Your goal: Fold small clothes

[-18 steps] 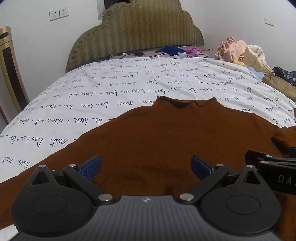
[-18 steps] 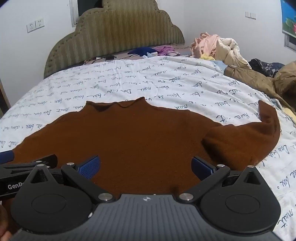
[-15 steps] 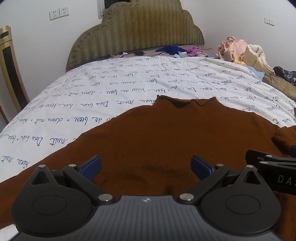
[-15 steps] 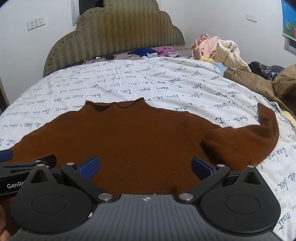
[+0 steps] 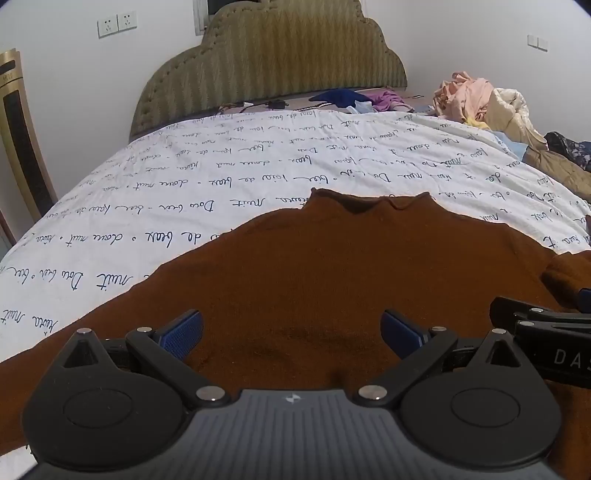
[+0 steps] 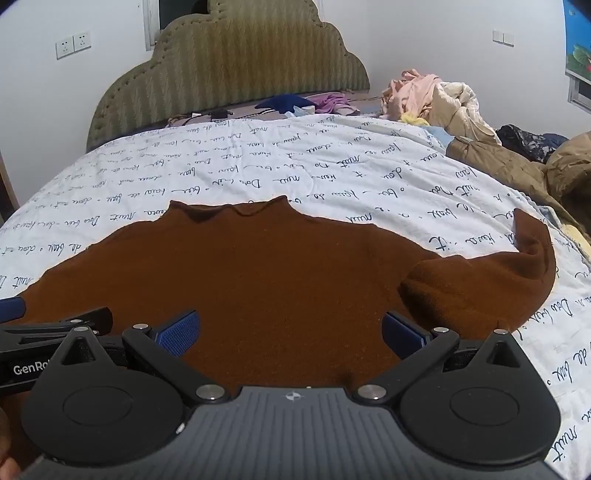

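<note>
Both tools tip downward toward the bed, side by side. The left gripper (image 5: 291,328) has its jaws spread wide with nothing caught between the blue pads (image 5: 183,332); it hovers over the lower part of the brown sweater (image 5: 332,280). The right gripper (image 6: 291,328) is just as slack, released and empty, also hanging over the brown knit, and each tool's black frame pokes into the edge of the other's view (they are close neighbours).

One sweater lies flat on the white bedspread (image 5: 221,173), neck opening pointing toward the headboard (image 5: 269,62). Its right sleeve (image 6: 498,273) is bent upward, the cuff curling toward the far side; the left sleeve runs off toward the near left edge and I cannot see its end.

Beyond it I count one padded olive headboard, two wall sockets (image 5: 117,23) set as a pair, and one heap of pale clothes (image 6: 432,96) at the right side of the bed. A few dark and purple garments (image 6: 306,101) sit near the headboard.
</note>
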Demonstrator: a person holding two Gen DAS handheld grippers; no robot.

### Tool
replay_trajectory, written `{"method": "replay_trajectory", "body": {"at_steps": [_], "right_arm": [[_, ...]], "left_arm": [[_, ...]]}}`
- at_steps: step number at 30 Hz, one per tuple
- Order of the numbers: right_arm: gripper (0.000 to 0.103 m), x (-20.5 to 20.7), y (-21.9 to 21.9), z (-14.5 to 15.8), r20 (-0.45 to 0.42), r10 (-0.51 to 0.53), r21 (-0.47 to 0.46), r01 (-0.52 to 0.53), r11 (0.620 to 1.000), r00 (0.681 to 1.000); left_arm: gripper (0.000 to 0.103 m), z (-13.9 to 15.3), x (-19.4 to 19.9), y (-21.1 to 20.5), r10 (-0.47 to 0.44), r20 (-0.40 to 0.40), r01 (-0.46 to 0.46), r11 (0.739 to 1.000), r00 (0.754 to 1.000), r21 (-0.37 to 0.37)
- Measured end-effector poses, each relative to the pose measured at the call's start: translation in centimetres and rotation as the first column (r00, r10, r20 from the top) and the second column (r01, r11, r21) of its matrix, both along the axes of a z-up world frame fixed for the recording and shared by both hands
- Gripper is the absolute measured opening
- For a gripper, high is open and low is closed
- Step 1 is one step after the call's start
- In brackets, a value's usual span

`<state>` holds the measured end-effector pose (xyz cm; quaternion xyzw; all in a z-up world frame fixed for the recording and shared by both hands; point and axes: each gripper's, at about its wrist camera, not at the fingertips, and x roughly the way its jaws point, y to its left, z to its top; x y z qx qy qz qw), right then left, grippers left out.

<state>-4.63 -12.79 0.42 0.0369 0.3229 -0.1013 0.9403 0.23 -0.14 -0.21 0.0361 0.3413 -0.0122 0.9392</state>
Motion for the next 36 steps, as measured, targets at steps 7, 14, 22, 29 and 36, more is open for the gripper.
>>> {"method": "replay_trajectory", "body": {"at_steps": [7,14,22,29,36], "right_arm": [[0.103,0.0,0.0,0.2,-0.004,0.003,0.005,-0.003,1.0,1.0],[0.103,-0.1,-2.3,1.1,0.014,0.015,0.069,-0.016,0.997,1.0],[0.103,-0.6,-10.7,2.3,0.016,-0.119,0.047,0.118,0.992,0.993],[0.103,-0.4,-15.2,2.6,0.033,-0.194,0.04,0.193,0.98,0.98],[0.103,0.2,-14.8,2.2,0.021,-0.198,0.006,0.198,0.98,0.98]], "left_arm": [[0.103,-0.1,0.0,0.1,-0.001,-0.005,0.001,1.0,1.0,-0.013],[0.103,0.0,0.2,0.4,-0.011,0.001,0.011,1.0,1.0,-0.007],[0.103,-0.8,1.6,0.6,-0.004,-0.038,0.004,1.0,0.999,0.014],[0.103,-1.2,2.2,0.7,0.01,-0.045,-0.008,0.999,0.999,0.037],[0.103,-1.4,2.7,1.4,0.033,-0.053,-0.032,0.999,0.998,0.022]]}}
